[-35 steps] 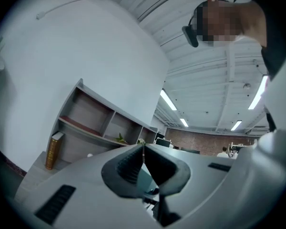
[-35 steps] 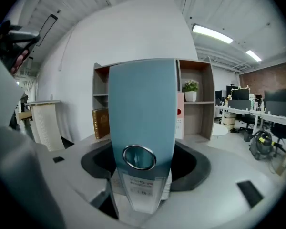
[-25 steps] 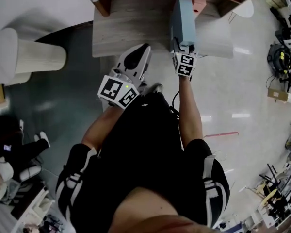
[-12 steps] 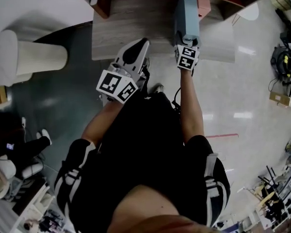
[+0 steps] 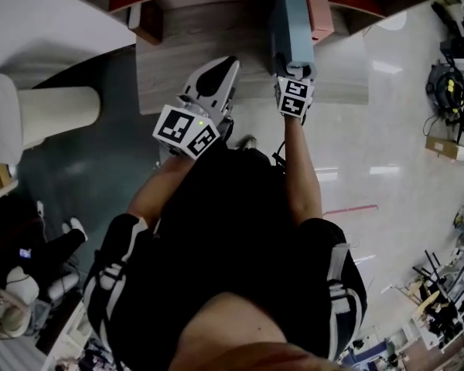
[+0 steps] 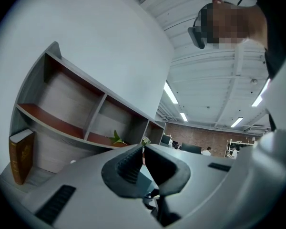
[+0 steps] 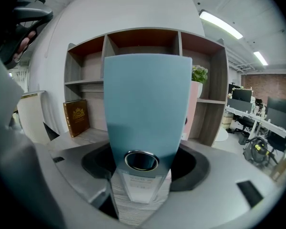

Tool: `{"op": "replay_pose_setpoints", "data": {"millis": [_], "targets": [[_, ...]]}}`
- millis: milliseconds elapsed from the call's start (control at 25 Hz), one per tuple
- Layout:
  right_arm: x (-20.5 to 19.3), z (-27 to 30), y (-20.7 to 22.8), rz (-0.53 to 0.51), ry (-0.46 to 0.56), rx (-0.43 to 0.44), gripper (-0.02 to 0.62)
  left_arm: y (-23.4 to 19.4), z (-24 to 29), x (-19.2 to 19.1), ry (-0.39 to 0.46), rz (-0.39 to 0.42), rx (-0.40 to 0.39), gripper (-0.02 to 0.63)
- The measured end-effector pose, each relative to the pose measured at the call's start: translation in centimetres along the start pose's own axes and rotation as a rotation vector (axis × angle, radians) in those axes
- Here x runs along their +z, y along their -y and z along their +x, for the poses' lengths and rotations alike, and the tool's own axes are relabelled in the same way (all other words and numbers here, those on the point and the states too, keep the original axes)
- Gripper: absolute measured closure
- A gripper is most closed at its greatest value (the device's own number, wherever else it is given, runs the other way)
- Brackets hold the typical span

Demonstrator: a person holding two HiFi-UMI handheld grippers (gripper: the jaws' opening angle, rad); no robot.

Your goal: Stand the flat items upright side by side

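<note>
A tall light-blue binder (image 7: 148,109) stands upright with its spine and finger hole facing the camera, and my right gripper (image 7: 142,168) is shut on its lower end. In the head view the binder (image 5: 291,22) hangs over the grey wooden shelf top (image 5: 216,49), with the right gripper (image 5: 294,74) just below it. A brown book (image 7: 76,117) stands upright at the shelf's left, and a pink flat item (image 7: 191,109) stands behind the binder. My left gripper (image 5: 218,74) is shut and holds nothing. In its own view the left gripper (image 6: 144,162) points upward at the shelf unit.
A curved shelf unit (image 7: 214,94) with red-brown compartments carries a small green plant (image 7: 199,73). A white ribbed column (image 5: 54,113) stands at the left. Office gear (image 5: 447,91) lies on the glossy floor at the right. Another person's legs (image 5: 39,250) show at lower left.
The head view has shifted toward the shelf, so its red-brown back edge now shows. The binder stays in the right gripper, a little closer to the shelf. The left gripper stays shut.
</note>
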State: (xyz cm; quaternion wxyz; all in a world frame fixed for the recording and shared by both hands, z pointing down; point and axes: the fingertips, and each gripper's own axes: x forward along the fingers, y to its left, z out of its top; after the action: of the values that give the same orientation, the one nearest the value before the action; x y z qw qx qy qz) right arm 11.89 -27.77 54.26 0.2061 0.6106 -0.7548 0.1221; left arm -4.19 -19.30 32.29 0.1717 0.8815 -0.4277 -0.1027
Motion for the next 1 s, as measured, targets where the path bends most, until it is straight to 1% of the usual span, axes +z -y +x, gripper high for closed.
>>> {"op": "replay_pose_setpoints", "data": {"millis": [240, 520, 600, 720, 920, 960, 1000], "targets": [[1.2, 1.5, 0.2, -0.001, 0.000, -0.005, 0.282, -1.5, 2.7, -0.1, -0.032, -0.019, -0.020, 0.574], [1.6, 2.2, 0.4, 0.011, -0.004, -0.014, 0.272, -2.1, 4.0, -0.8, -0.071, -0.027, -0.038, 0.574], [1.0, 2.1, 0.6, 0.024, -0.022, -0.023, 0.257, -2.2, 4.4, -1.1, -0.076, -0.033, -0.038, 0.574], [-0.3, 1.7, 0.7, 0.038, -0.061, -0.030, 0.252, -2.1, 4.9, -1.4, -0.081, -0.034, -0.045, 0.574], [-4.2, 1.4, 0.2, 0.058, -0.170, -0.011, 0.256, -1.2, 5.0, -1.9, -0.089, -0.034, -0.048, 0.574], [-4.6, 1.5, 0.2, 0.065, -0.180, -0.016, 0.274, -1.1, 4.9, -2.1, -0.091, -0.033, -0.047, 0.574], [-4.9, 1.6, 0.2, 0.072, -0.181, -0.024, 0.323, -1.0, 4.8, -2.2, -0.092, -0.032, -0.045, 0.574]]}}
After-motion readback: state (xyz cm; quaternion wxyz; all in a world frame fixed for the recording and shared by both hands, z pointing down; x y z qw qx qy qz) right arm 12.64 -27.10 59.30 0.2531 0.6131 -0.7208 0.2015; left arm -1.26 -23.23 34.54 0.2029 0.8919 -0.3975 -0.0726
